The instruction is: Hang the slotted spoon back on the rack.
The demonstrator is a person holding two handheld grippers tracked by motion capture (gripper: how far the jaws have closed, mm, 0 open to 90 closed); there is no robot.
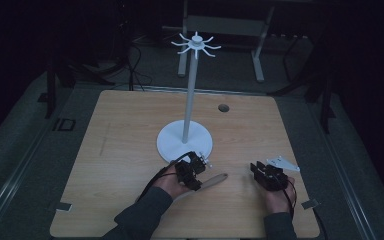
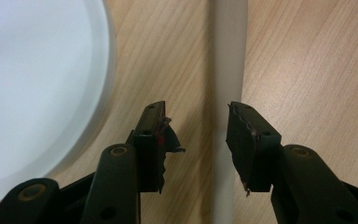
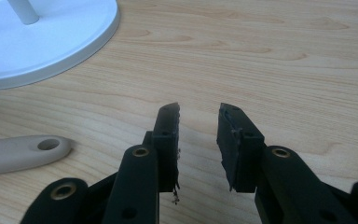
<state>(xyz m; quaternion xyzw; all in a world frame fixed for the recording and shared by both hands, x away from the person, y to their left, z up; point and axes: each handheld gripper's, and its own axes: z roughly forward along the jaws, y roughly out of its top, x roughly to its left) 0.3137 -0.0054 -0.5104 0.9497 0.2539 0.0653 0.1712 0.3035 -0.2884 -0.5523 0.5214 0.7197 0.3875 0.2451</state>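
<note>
A white stand has a round base (image 1: 172,142), a tall pole (image 1: 190,95) and a ring of hooks (image 1: 196,45) on top, at the middle of the wooden table. A utensil's beige handle (image 1: 216,179) lies just in front of the base. My left gripper (image 1: 198,173) hovers over it, open; in the left gripper view the handle (image 2: 228,60) runs between the jaws, nearer the right one, beside the base (image 2: 37,84). My right gripper (image 1: 261,171) is open and holds nothing (image 3: 199,109); the handle's holed end (image 3: 23,151) lies to its left.
A dark round hole (image 1: 223,107) sits in the table behind the stand. Tape tabs mark the front corners (image 1: 62,206) (image 1: 310,204). A metal frame (image 1: 225,25) stands on the floor beyond the table's far edge.
</note>
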